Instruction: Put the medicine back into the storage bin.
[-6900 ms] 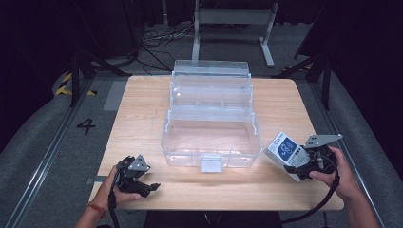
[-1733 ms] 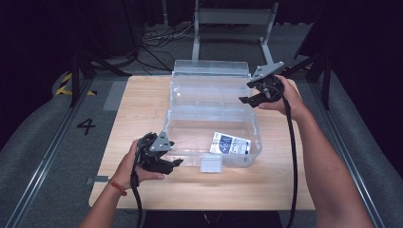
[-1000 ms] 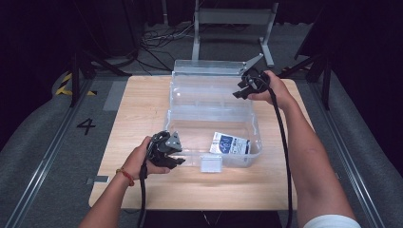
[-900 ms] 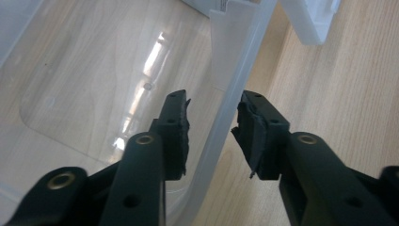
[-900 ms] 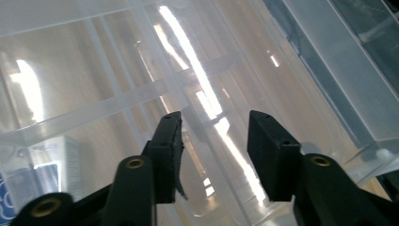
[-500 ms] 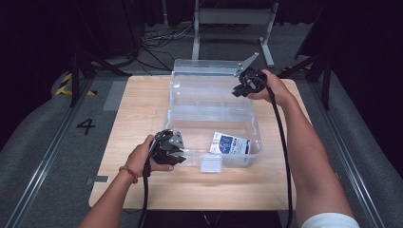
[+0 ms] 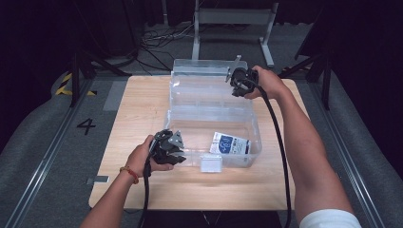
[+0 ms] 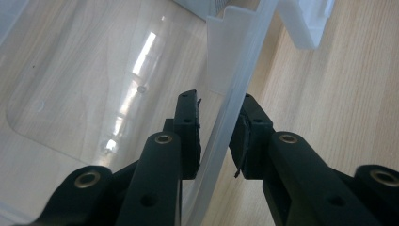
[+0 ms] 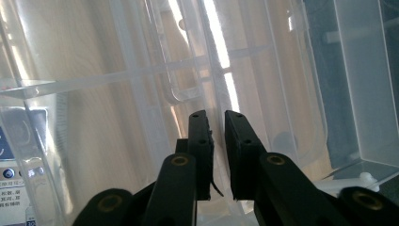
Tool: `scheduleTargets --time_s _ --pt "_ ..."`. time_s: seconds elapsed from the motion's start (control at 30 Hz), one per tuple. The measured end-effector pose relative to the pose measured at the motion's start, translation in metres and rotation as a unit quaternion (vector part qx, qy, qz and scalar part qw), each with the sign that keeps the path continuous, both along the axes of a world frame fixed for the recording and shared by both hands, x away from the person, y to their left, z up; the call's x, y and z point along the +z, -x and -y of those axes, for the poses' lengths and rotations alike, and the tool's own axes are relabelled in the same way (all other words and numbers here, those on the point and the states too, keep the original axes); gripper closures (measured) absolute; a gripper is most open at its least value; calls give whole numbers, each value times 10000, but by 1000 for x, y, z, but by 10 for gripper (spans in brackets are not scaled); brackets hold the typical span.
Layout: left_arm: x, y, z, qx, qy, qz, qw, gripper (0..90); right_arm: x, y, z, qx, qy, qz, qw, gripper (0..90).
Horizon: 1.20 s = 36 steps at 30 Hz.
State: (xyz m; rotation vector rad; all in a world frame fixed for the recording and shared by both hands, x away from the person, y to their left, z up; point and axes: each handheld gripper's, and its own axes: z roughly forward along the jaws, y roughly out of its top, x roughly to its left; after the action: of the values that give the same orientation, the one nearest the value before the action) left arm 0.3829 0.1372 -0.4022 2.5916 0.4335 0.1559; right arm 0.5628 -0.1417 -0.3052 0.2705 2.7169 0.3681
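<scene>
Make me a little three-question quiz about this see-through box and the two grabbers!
1. True or false: the clear box has its lid standing open.
2. What lies inside the box? A) a white and blue packet B) a red ball C) a spoon
3. Which gripper pinches the box's front wall?

Key:
1. True.
2. A: the packet lies on the box's floor.
3. The left gripper, its jaws either side of the wall. The right gripper is up at the lid.
</scene>
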Motion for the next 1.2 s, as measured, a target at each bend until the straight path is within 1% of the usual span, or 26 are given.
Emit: scheduleTargets --time_s 0.07,0.17,0.23,0.27,0.3,0.33,0.4,0.43,0.47,0.63,0.73,0.83,0.9,0.97,1.0,1.03,1.07,1.13,1.17,1.2 --pt "-1 1 0 75 65 6 10000 734 0 2 1 65 -17 38 10000 836" --pt "-1 2 0 127 111 8 9999 731 1 2 3 105 -135 -12 9999 849" --pt "-1 2 0 113 140 16 9998 731 1 2 5 117 -252 -47 9996 852" --pt "-2 2 0 104 181 37 9998 731 2 2 5 134 -283 -59 9995 853" --pt "-2 3 0 149 187 38 9997 729 2 3 6 115 -327 -66 9994 855" --pt "-2 4 0 156 241 109 9995 727 2 3 6 150 -357 -62 9992 857" --pt "-2 4 0 161 249 117 9995 722 3 4 6 170 -396 -80 9990 859" --pt "-3 5 0 190 285 125 9993 722 3 5 6 143 -462 -131 9987 864" --pt "-3 5 0 188 306 159 9992 719 4 5 7 253 -451 -66 9986 871" --pt "-3 5 0 161 332 152 9992 719 7 8 5 383 -418 -36 9984 881" --pt "-3 5 -1 154 345 155 9992 718 9 11 4 403 -379 -48 9985 886" --pt "-4 5 -1 165 403 111 9990 717 9 12 6 412 -454 -61 9981 886" --pt "-4 4 -2 168 434 126 9988 717 10 12 6 443 -498 -66 9978 889" --pt "-4 5 -2 169 482 126 9986 714 10 13 6 459 -477 -90 9978 891" --pt "-4 5 -2 171 499 132 9985 712 11 14 5 432 -510 -153 9976 892" --pt "-4 5 -2 170 507 133 9985 711 11 13 5 457 -469 -118 9978 893" --pt "-4 5 -3 179 515 134 9984 709 11 15 5 420 -482 -131 9979 893" --pt "-4 6 -2 205 523 148 9983 703 12 15 5 454 -461 -119 9978 894" --pt "-4 6 -2 214 524 147 9983 701 13 17 5 428 -459 -165 9979 896" --pt "-5 6 -2 222 524 153 9983 698 13 17 5 475 -447 -113 9978 896"
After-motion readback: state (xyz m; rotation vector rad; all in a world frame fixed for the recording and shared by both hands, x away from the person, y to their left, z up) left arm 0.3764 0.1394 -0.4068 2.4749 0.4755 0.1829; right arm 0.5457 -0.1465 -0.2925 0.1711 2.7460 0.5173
